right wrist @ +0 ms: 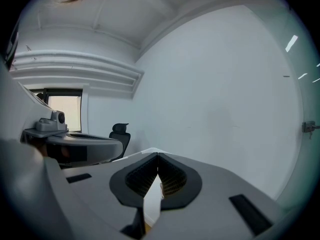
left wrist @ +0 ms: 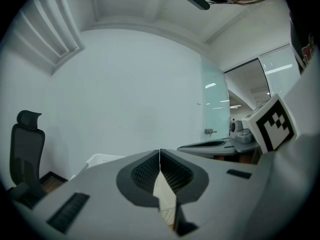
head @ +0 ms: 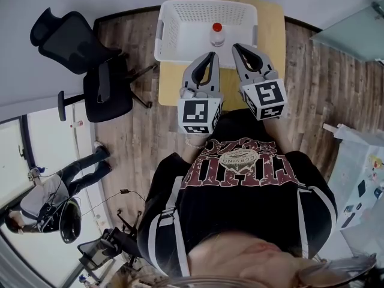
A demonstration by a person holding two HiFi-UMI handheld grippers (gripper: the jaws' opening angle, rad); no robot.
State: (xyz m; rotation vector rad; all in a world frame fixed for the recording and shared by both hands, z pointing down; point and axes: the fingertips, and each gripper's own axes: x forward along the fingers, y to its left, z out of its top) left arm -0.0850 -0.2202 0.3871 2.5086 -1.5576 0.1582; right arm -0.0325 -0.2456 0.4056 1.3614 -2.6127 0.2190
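— Start with the left gripper [head: 210,55]: pressed together at the tips, pinching nothing, with only a slit of white mesh behind them in the left gripper view.

— Same for the right gripper [head: 236,46]: closed tip to tip, empty. Held side by side in front of the chest, pointing away over the near part of the bench [head: 273,35].

— Why raised and level like that?

— Probably to stay clear of the wood while facing the white basket [head: 180,35] just beyond the tips.

— And the bottle [head: 217,35]?

— Standing upright inside the basket, red cap on top, toward its near wall and nearer the right gripper. Likely set on its base so as not to roll. Touched by neither gripper.

— Anything else around?

— An office chair [head: 90,71] left of the bench, turned away and apart from it, seemingly to leave standing room. Also a second person [head: 60,191] well off at lower left.
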